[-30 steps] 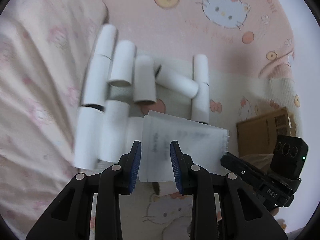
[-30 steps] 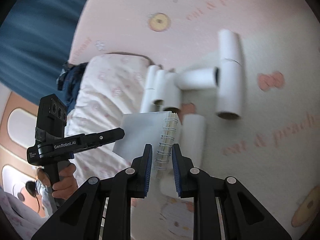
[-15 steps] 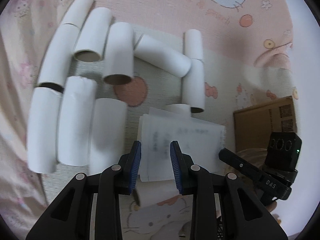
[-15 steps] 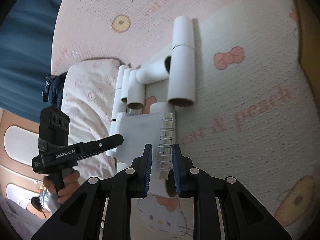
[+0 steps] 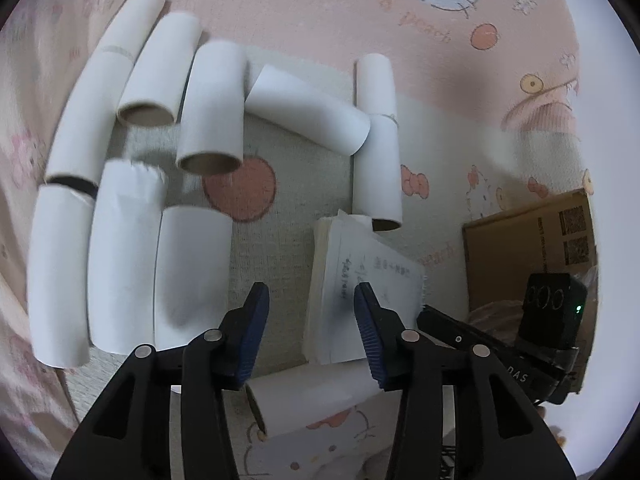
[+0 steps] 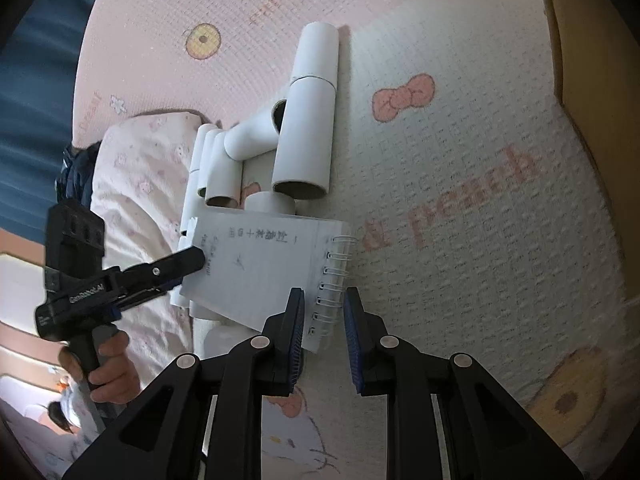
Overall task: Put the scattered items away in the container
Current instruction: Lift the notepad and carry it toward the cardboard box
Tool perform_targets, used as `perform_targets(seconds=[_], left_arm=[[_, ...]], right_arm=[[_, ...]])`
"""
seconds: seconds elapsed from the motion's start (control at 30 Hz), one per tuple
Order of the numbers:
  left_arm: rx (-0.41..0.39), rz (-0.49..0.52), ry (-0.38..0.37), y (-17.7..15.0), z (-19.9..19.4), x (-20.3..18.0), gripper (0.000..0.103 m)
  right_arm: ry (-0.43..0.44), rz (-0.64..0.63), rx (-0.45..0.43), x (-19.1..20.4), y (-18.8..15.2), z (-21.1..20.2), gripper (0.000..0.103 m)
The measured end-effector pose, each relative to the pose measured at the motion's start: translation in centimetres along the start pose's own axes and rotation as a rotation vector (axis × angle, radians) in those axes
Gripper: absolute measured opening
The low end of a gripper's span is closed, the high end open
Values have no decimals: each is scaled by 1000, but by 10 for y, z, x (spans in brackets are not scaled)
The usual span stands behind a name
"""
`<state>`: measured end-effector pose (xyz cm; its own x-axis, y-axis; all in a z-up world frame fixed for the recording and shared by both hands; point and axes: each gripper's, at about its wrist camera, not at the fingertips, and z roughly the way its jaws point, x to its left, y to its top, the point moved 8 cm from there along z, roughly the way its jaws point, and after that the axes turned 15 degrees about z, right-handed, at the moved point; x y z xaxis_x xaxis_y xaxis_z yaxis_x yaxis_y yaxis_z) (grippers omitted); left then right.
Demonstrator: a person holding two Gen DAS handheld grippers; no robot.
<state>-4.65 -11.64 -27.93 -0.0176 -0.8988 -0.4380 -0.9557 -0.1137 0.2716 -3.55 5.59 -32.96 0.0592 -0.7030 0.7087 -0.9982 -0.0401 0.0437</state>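
A white spiral notebook (image 5: 360,276) (image 6: 260,268) with handwriting sits low over several white cardboard tubes (image 5: 120,256) (image 6: 308,128) on the pink cartoon mat. My right gripper (image 6: 323,338) is shut on its wire-bound corner; in the left wrist view it (image 5: 426,312) shows at the notebook's right edge. My left gripper (image 5: 310,326) has its jaws opening wide. Its pads do not press the notebook, though the right pad hovers over the page. In the right wrist view its fingertip (image 6: 192,258) lies at the notebook's left edge. A brown cardboard box (image 5: 528,248) stands to the right.
A pink flowered pillow or quilt (image 6: 140,184) borders the tubes on the left. One tube (image 5: 312,396) lies crosswise under the notebook's near end. A hand (image 6: 108,372) holds the left gripper's handle. A tan edge (image 6: 568,60) runs along the mat's right side.
The left jaws have spread apart and let go of the notebook. Both grippers have sunk toward the mat, so the tubes look larger. The right gripper still holds the spiral edge.
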Motion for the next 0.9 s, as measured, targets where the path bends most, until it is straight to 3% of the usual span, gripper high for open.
perform_targets(seconds=[0.3, 0.43, 0.6, 0.73, 0.9], left_arm=[[17, -80, -70, -5, 13, 8, 47], [12, -90, -112, -4, 14, 7, 47], [6, -104, -129, -3, 16, 6, 46], [1, -111, -149, -3, 17, 2, 36], [-14, -44, -74, 0, 9, -2, 33]], right_arm=[[112, 78, -23, 2, 7, -7, 18], [83, 84, -15, 0, 7, 0, 18], [111, 130, 1, -4, 7, 3, 18], [120, 139, 4, -4, 7, 4, 18], [94, 84, -7, 3, 6, 1, 19]])
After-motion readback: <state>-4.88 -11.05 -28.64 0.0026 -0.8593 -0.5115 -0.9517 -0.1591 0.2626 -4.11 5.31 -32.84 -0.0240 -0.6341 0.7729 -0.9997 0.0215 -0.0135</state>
